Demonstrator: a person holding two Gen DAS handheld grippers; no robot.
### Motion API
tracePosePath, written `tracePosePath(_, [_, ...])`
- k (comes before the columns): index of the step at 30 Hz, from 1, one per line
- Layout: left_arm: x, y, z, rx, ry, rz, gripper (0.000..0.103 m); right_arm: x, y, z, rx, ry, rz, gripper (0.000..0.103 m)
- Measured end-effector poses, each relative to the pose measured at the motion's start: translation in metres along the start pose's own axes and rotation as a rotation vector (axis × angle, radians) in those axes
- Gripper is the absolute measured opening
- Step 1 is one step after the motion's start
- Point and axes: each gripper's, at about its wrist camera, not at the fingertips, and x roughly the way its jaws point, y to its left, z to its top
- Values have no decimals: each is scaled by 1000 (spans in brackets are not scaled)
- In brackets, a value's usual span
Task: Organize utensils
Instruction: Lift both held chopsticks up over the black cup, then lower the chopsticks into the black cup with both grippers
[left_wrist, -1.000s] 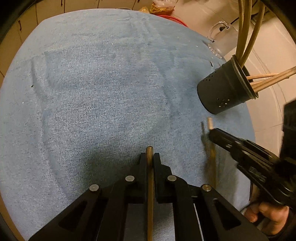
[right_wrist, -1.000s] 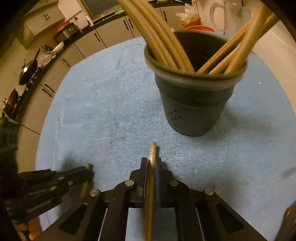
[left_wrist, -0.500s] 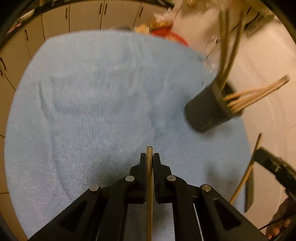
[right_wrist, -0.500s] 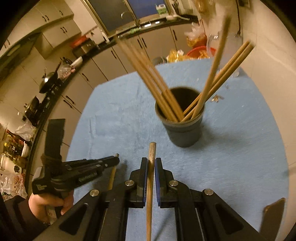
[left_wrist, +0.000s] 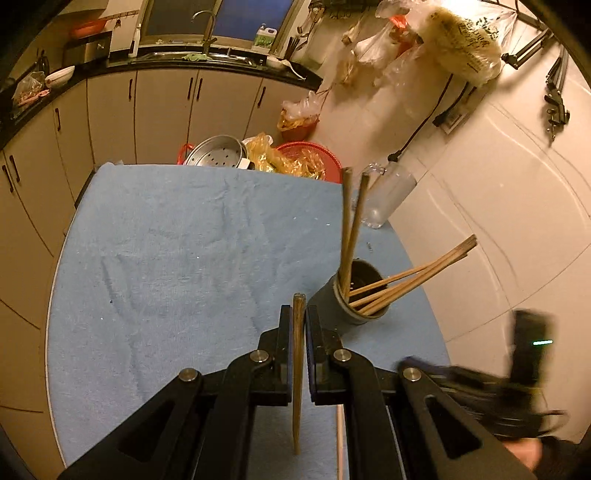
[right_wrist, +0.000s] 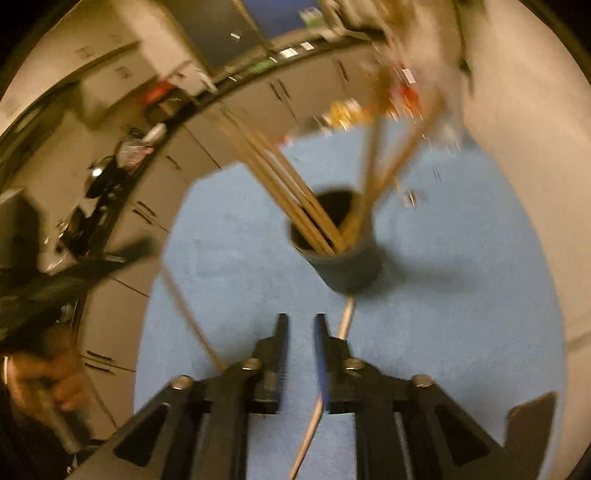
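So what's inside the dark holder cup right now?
The holder cup holds wooden chopsticks: two lean upright, several fan toward the wall. Their lower ends and the cup's bottom are hidden by its wall. The left claw clamps another chopstick outside it.

Left claw (left_wrist: 298, 325) matte black with silver screws, right claw (right_wrist: 300, 332) black with blue-edged pads, bare-skinned hand (right_wrist: 55, 387), dark sleeve, green indicator light
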Motion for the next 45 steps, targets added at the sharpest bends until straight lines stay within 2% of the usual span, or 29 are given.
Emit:
tracePosePath(4, [-9, -3, -3, 1, -3, 5, 6, 44, -20, -6, 19, 13, -49, 19])
tracePosePath(8, [-18, -2, -5, -16, -3, 15, 6, 76, -16, -4, -29, 1, -63, 19])
tracePosePath(13, [-23, 6, -9, -38, -3, 28, 6, 109, -11, -8, -62, 45, -117, 19])
tracePosePath(15, [-24, 9, -10, -48, -5, 30, 6, 113, -8, -8, -93, 24, -139, 19])
tracePosePath(17, [-25, 11, -10, -53, -7, 28, 6, 116, -3, -6, -128, 30, -173, 10])
tracePosePath(19, [-26, 12, -9, -57, -11, 21, 6, 115, -3, -4, -117, 48, -157, 8])
tracePosePath(25, [-33, 10, -1, -64, -40, -20, 6, 55, -3, 1, -68, -18, -42, 8])
tracePosePath(31, [-43, -12, 10, -6, -68, -53, 6, -24, 11, 7, -107, -141, 53, 8])
tracePosePath(37, [-52, -35, 18, 64, -86, -58, 6, -78, 30, 13, -146, -237, 86, 8])
tracePosePath(45, [-67, -48, 29, 105, -119, -42, 6, -105, 38, 26, -156, -299, 87, 8])
